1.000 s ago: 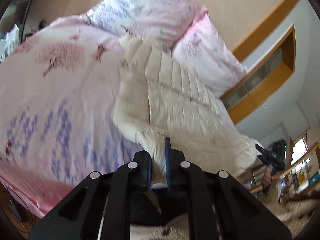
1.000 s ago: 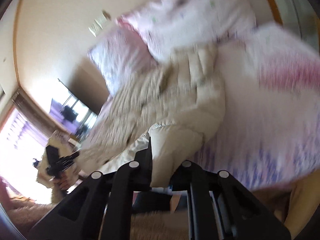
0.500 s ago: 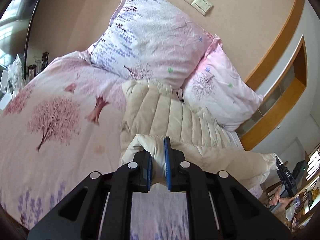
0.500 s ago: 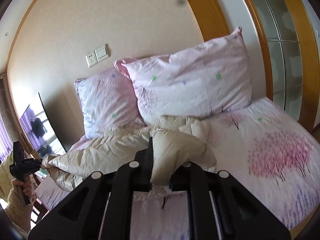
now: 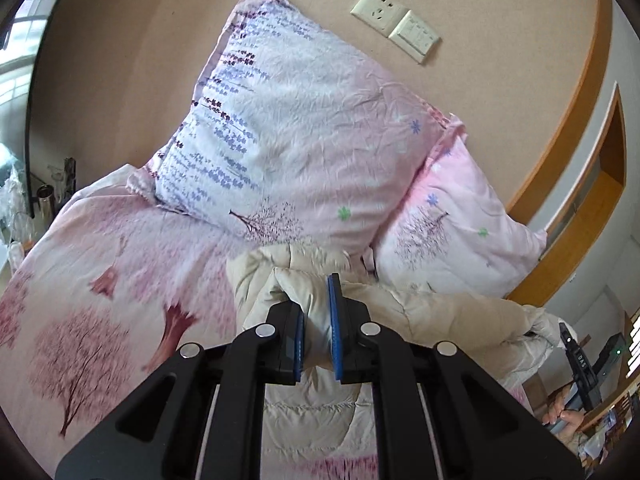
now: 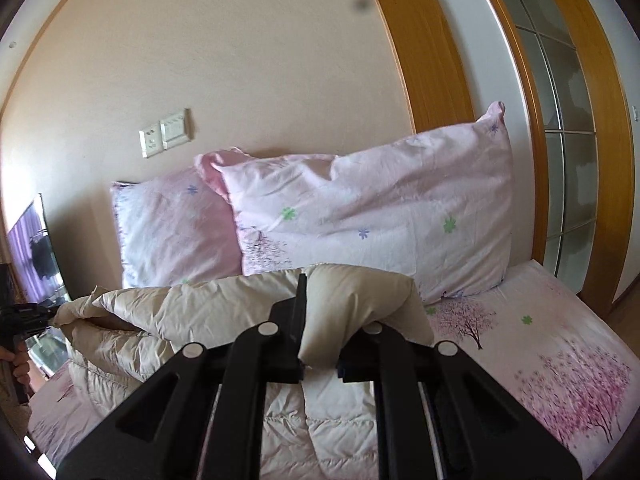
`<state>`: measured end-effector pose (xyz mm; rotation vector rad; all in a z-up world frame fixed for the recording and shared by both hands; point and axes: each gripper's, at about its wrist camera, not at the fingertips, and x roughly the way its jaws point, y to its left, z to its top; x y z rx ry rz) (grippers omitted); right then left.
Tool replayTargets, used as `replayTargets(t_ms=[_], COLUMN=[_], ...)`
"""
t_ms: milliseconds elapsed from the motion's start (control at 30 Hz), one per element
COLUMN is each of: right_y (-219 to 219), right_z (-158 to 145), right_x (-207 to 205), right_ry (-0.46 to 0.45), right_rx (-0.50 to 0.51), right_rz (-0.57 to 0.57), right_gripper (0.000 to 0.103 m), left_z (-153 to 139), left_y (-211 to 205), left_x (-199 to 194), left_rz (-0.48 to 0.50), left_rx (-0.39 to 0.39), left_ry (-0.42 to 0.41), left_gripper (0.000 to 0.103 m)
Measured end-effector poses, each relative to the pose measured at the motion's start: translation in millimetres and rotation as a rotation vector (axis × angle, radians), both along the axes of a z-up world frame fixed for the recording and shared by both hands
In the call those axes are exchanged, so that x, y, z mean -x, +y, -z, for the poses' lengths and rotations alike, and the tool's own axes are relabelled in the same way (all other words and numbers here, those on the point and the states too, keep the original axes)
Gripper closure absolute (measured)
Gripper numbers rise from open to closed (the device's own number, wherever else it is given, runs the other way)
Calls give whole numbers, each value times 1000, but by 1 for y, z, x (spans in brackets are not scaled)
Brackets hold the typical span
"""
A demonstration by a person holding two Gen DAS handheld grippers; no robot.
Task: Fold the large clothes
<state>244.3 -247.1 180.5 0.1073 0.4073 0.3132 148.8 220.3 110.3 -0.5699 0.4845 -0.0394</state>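
Both claws carried forward toward pillows since earlier frames, jacket hem now lifted over its own body. Left claw [image 5: 318,328] clamped on cream quilted jacket [image 5: 420,312]; right claw [image 6: 320,336] likewise pinching puffy fold of jacket [image 6: 200,312]. Lower jacket spread flat on bed [image 6: 560,360] beneath, raised edge stretched between both claws. Beyond, two floral pillows [image 5: 304,136] against wall. Farther up, wall sockets [image 5: 396,22].

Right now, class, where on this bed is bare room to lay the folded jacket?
Bare quilt lies left of the cream jacket, below the lavender pillow, and right of it toward the door. The head end is crowded with pillows.
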Motion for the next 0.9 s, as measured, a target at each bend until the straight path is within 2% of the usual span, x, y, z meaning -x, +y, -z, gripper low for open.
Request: replayTargets(t_ms=[233, 467, 633, 733, 800, 867, 900], right_y=[5, 12, 10, 6, 5, 6, 6], right_z=[38, 86, 115, 131, 137, 140, 141], right_x=[-51, -116, -155, -174, -184, -195, -199], right_ry=[104, 329, 480, 563, 594, 613, 617], right_rx=[-7, -46, -131, -196, -233, -273, -292], right_rz=[56, 113, 145, 170, 172, 176, 176], right_gripper=[92, 92, 90, 83, 66, 54, 48], left_z=[22, 61, 78, 85, 87, 90, 90], left_y=[6, 20, 26, 31, 33, 36, 37], left_x=[-51, -98, -121, -130, -135, -139, -141], left_rz=[-4, -16, -8, 3, 12, 17, 19], left_rx=[24, 142, 213, 278, 303, 342, 363], left_ry=[68, 142, 163, 167, 166, 158, 151], left_gripper=[94, 94, 93, 91, 84, 63, 58])
